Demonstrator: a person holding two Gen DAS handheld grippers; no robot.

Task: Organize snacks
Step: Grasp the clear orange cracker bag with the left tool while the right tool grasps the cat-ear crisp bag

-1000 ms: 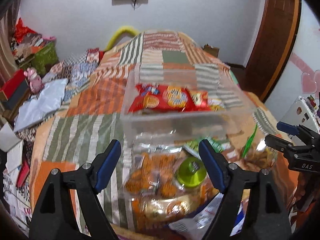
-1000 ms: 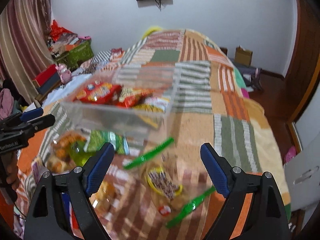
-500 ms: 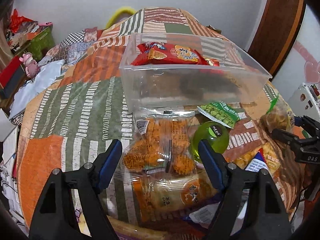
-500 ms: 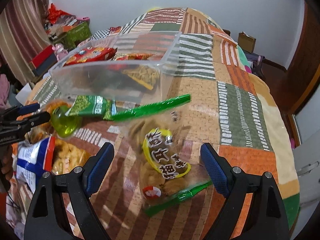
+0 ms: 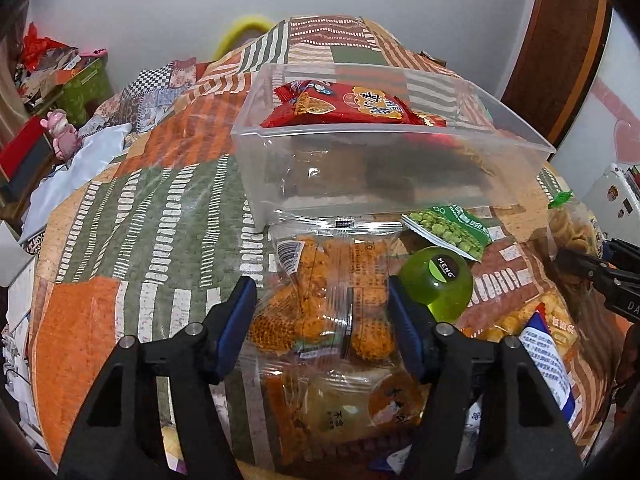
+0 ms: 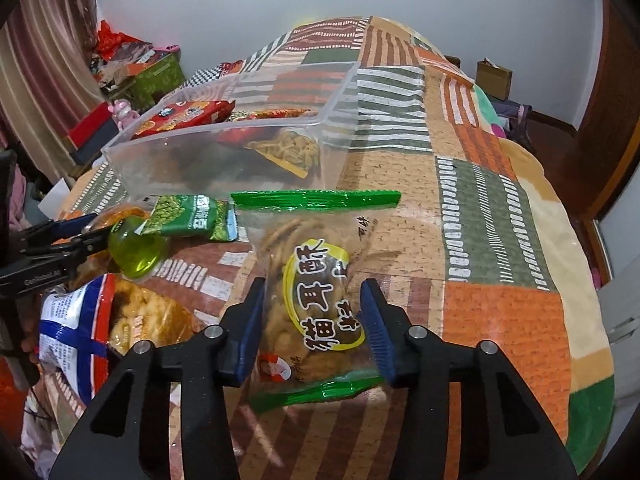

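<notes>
Snack bags lay on the patchwork bedcover [image 6: 500,208] on the near side of the clear plastic bin [image 5: 392,178], which already held a red packet [image 5: 340,108]. The green-sealed biscuit bag [image 6: 316,300] lay just short of the bin's near corner, its long axis running from the right gripper [image 6: 312,326] toward the bin, directly ahead of it. That gripper's jaws had just been closing and its pads pressed both sides of the bag. The left gripper [image 5: 322,326] stood half open astride the clear bag of orange crackers [image 5: 324,292], likewise just short of the bin's near wall; its jaws had also been narrowing, but whether the pads gripped could not be confirmed. A green jelly cup [image 5: 436,282] sat beside it. Against the earlier views, both grippers were lower and much narrower. Judgement: the right hand was better placed to lift first.
</notes>
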